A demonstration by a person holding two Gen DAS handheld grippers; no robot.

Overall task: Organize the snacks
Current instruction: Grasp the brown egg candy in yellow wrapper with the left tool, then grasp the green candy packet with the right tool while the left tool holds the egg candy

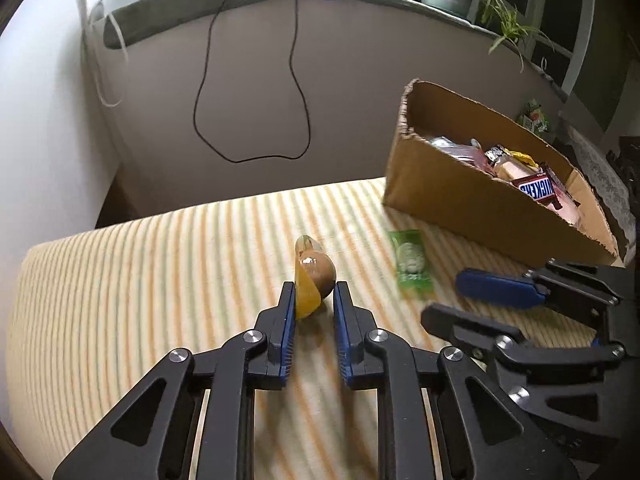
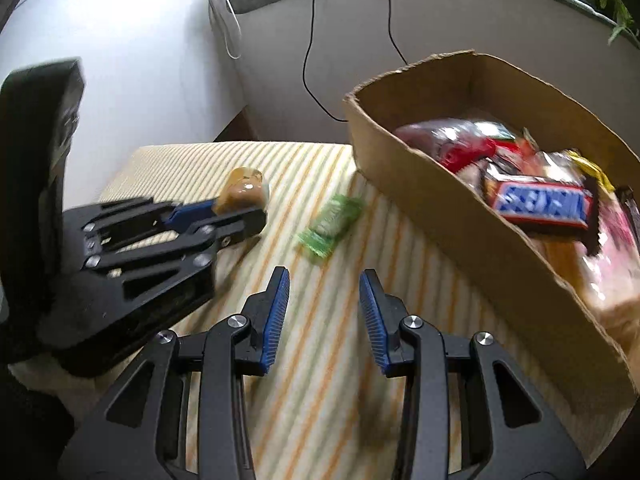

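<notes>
We see the left hand-held gripper [image 1: 314, 300] clamped on a yellow-wrapped brown snack [image 1: 314, 276] over the striped table [image 1: 160, 280]. Our right hand-held gripper [image 2: 324, 300] hangs wide open, holding nothing, near the green candy packet [image 2: 329, 222] beside the cardboard box [image 2: 460, 216] of snacks.

Two close wrist views — shared striped tabletop [image 1: 160, 280]

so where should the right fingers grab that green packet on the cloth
Across its short width, at the middle of the green packet, coming straight down. It lies flat on the striped cloth, long and narrow, ahead of the open right gripper.
</notes>
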